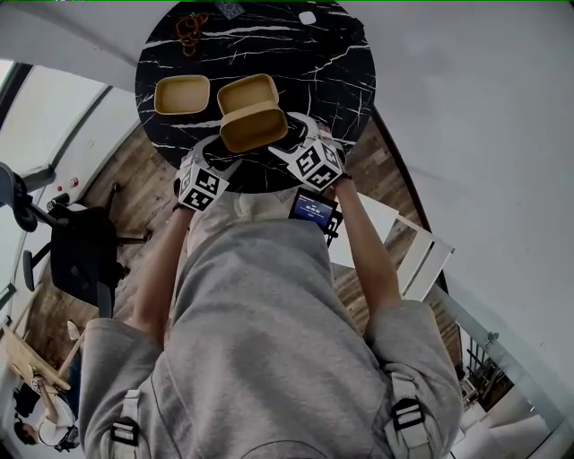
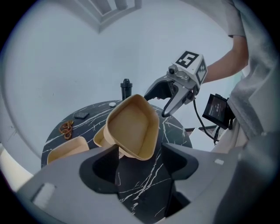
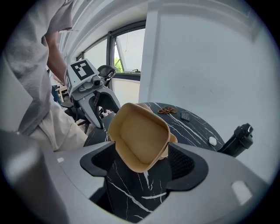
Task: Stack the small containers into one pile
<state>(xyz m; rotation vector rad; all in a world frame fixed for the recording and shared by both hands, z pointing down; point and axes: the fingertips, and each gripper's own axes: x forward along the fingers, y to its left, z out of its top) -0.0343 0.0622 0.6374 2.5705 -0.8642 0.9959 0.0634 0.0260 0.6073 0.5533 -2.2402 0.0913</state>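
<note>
Round black marbled table (image 1: 341, 81) carries everything. Right claw (image 3: 141, 151) is clamped across the tilted container (image 1: 254, 127), one jaw on each side wall. That container is up off the table, near the front edge, open side tipped back toward us.

Left claw (image 2: 142, 151) is released. The same container's lower corner sits against one jaw, and we see a sliver of table before the other jaw.

Second container (image 1: 247, 92) sits flat on the table just behind the tilted one. The tilted one overlaps it in both gripper views, and we can't tell if they touch. Third container (image 1: 182, 94) lies flat just left of the second, apart from it.

At the far edge we see a brown tangle of rings (image 1: 188, 31) and a small white item (image 1: 308, 17).
</note>
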